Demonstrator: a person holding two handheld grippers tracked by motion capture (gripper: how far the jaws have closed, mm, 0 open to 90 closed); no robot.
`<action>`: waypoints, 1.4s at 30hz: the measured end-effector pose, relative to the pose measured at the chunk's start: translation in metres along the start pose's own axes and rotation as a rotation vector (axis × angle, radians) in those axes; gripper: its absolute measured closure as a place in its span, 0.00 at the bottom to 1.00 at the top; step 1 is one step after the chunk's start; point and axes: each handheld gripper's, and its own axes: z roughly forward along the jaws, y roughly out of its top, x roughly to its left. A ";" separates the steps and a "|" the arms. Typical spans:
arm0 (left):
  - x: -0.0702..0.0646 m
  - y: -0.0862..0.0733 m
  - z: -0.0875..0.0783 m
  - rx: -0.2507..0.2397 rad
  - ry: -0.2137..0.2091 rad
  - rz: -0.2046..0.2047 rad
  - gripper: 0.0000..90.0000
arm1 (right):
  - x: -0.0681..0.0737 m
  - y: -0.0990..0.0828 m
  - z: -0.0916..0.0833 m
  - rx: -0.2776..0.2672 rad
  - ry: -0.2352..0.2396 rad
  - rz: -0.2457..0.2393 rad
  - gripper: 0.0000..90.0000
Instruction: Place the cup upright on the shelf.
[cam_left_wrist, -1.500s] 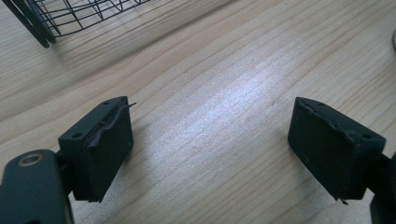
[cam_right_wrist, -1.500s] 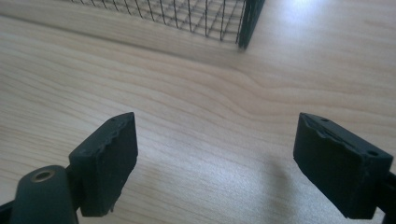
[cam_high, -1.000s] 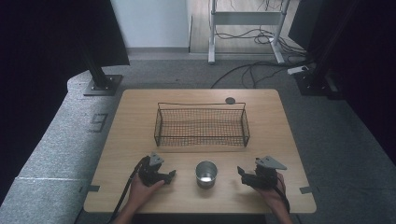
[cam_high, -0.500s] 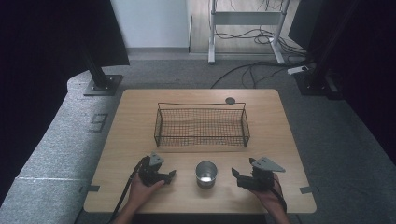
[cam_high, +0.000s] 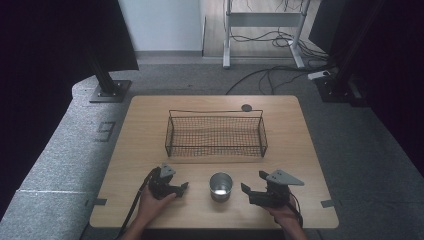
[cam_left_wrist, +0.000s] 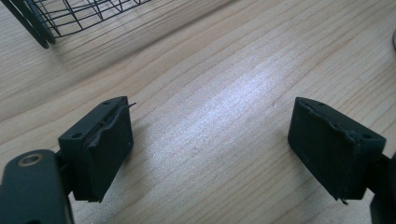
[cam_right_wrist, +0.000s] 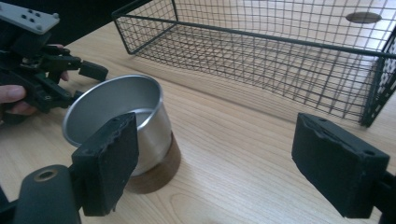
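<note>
From the high view, your left gripper (cam_high: 183, 186) and right gripper (cam_high: 244, 188) sit on either side of the small round polished-metal cup (cam_high: 221, 185), which stands upright near the front edge of the light wooden table (cam_high: 300, 150). The black wire-mesh basket (cam_high: 216, 134) sits behind the cup, well apart from it and with nothing visible inside.

In the left gripper view, your jaws stand wide apart over bare wood with nothing between them; a corner of the basket (cam_left_wrist: 56, 18) shows at the upper left.

In the right gripper view, your jaws are also spread with nothing clamped, and they have just been opening a little. The cup (cam_right_wrist: 119, 116) stands on a dark round coaster (cam_right_wrist: 156, 175), partly behind your left-hand pad (cam_right_wrist: 109, 163) and not centred in the gap. The other gripper (cam_right_wrist: 44, 74) waits beyond it.

The risk, as I judge it: if you close from this offset, one pad may strike the cup's smooth wall first and push or tip it off the coaster. A thin rim grip on polished metal may also slip. Centre the cup before you squeeze, and keep your left gripper clear of its path.
</note>
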 end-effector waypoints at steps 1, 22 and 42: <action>0.000 0.000 0.000 0.000 0.000 0.000 0.15 | 0.000 0.000 0.000 0.000 0.000 0.000 0.16; 0.000 0.000 0.000 -0.002 0.000 -0.002 0.15 | 0.024 0.005 0.004 -0.010 0.055 -0.050 0.15; 0.000 0.001 0.000 0.000 -0.001 0.000 0.15 | 0.048 0.008 0.022 0.016 0.088 -0.108 0.13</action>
